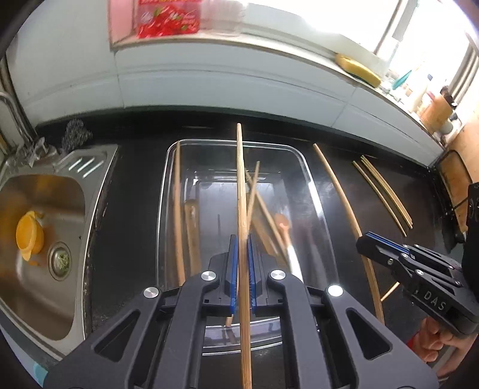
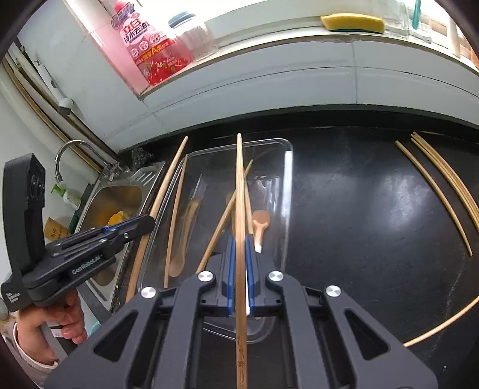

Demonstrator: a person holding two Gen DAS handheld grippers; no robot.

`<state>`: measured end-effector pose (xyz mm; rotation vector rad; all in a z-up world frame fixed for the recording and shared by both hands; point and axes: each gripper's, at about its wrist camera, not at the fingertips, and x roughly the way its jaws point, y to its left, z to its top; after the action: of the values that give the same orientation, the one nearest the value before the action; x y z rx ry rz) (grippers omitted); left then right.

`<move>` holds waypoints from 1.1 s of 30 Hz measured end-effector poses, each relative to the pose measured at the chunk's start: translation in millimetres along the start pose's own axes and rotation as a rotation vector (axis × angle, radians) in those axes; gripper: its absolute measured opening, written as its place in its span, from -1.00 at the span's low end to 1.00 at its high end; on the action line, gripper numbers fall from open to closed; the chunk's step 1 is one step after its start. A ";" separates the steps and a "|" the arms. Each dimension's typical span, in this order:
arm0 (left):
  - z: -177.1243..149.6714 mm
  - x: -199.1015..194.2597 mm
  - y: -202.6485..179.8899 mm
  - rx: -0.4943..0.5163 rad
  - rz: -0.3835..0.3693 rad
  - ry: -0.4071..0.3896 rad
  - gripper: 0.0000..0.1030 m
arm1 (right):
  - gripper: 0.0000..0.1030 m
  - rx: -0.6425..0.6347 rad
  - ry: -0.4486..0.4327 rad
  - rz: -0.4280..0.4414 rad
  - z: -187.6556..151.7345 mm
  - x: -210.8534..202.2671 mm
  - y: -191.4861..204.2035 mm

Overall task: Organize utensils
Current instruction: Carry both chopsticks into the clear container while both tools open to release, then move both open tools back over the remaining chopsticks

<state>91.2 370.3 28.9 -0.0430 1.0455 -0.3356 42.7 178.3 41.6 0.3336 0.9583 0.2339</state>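
**A chopstick in each claw, both above the clear tray**

Nearest my lenses are my own black claws. My left gripper is clamped on a long bamboo chopstick that runs straight out between the blue pads and back toward me under the camera. My right gripper pinches a second chopstick the same way, this one with small markings burnt into its near end.

Both sticks hang over the clear plastic tray on the black countertop. Inside the tray lie crossed chopsticks, a wooden spoon along the left side, and a small white-handled spoon. My held stick crosses in front of these, hiding part of them.

Loose chopsticks lie on the counter well to the right of the tray; one more long stick lies just beside the tray's right wall, with my right claw hovering above its near end in the left camera's view.

Left of the tray sits the steel sink with an orange lid in it and a faucet behind. On the sill stand a red detergent bottle and a yellow sponge.
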 end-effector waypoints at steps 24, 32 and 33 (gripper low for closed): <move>17.8 30.3 35.9 -0.094 0.010 0.046 -0.88 | -0.86 -0.008 0.098 -0.062 22.9 54.3 10.7; 45.1 3.6 43.3 -0.156 0.061 -0.032 0.88 | 0.88 -0.171 0.010 -0.152 9.1 36.4 1.1; 49.2 0.9 39.8 -0.146 0.070 -0.043 0.88 | 0.88 -0.208 0.014 -0.160 5.7 32.5 -1.1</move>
<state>143.7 401.7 45.3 -0.1435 1.0247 -0.1940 65.6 187.4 19.5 0.0643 0.9604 0.1880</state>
